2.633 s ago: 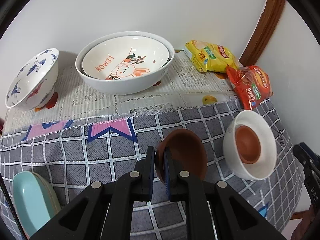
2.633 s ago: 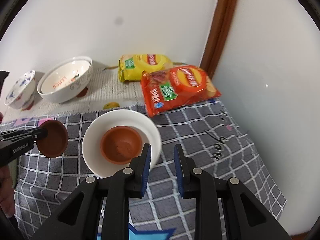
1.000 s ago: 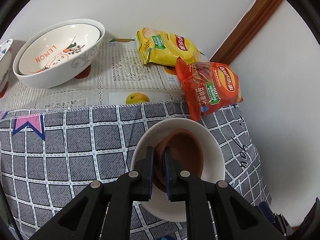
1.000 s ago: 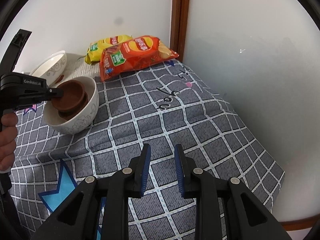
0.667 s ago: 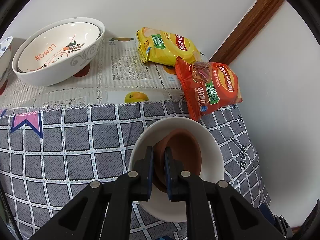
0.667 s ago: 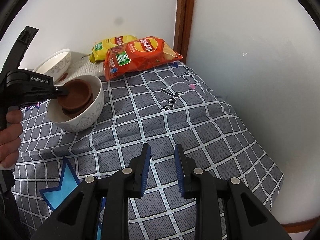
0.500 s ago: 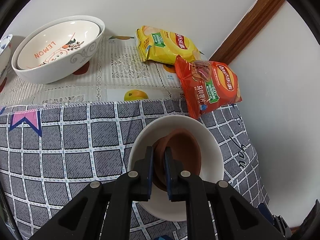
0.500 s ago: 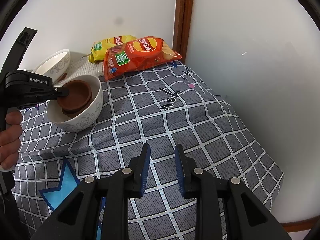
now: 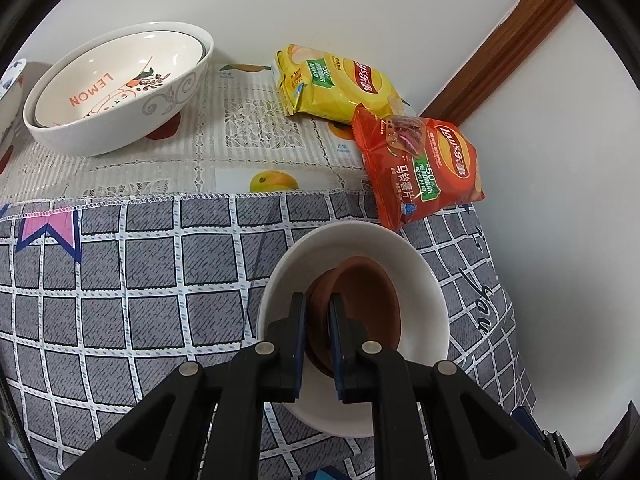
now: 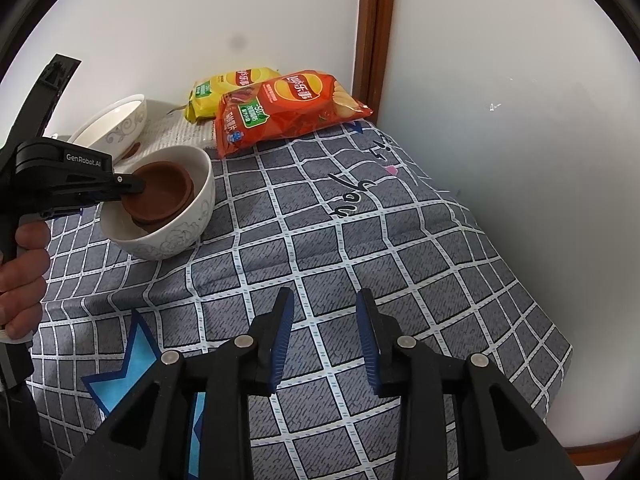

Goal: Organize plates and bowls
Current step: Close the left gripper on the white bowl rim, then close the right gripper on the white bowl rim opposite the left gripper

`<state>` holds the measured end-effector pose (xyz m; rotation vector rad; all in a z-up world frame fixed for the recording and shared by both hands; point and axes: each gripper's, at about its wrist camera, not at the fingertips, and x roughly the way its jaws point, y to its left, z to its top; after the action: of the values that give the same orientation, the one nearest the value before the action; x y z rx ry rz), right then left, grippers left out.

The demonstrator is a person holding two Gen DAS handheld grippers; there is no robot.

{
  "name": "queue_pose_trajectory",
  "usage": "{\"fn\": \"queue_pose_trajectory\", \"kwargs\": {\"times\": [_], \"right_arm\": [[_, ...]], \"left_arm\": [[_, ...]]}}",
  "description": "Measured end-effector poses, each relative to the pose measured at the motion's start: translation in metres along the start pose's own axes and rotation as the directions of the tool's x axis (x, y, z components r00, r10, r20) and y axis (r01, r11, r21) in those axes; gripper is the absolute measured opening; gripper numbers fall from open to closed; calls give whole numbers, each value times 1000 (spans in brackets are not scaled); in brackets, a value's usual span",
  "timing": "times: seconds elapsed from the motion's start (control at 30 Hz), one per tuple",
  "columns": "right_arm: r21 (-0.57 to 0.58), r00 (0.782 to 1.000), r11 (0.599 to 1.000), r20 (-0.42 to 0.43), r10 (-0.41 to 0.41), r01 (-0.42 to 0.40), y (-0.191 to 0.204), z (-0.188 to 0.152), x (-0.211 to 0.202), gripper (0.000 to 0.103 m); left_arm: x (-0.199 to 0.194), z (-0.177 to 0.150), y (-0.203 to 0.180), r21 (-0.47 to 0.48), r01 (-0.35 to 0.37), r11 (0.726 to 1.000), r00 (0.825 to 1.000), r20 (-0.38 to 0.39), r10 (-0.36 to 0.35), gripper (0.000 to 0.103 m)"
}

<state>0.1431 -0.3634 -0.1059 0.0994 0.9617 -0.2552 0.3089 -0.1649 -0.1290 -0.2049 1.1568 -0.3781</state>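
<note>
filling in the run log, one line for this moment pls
left tongs: shut on brown bowl | inside white bowl | right tongs: opening, empty

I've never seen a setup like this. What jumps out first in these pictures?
Probably the left tongs, pinching the rim of a brown bowl that sits on another brown one inside a white bowl on the grey checked cloth. Behind it, a red chip bag and a yellow chip bag lie by the wall corner. The right tongs hover over the cloth, opening, with nothing between them.
</note>
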Motion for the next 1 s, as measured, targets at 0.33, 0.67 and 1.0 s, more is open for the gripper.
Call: {"fn": "queue_pose_trajectory", "kwargs": {"times": [0.33, 0.67, 1.0], "right_arm": [[1, 1000, 1000, 10, 22, -22, 4, 1, -3, 34], [-16, 993, 997, 79, 82, -81, 16, 17, -17, 47], [65, 975, 977, 104, 196, -204, 23, 52, -2, 48]], "left_arm": [[-15, -3, -8, 56, -15, 998, 1000, 6, 15, 11], [-47, -2, -4, 86, -96, 992, 994, 50, 92, 22], [-44, -7, 8, 103, -126, 987, 992, 12, 126, 27]]}}
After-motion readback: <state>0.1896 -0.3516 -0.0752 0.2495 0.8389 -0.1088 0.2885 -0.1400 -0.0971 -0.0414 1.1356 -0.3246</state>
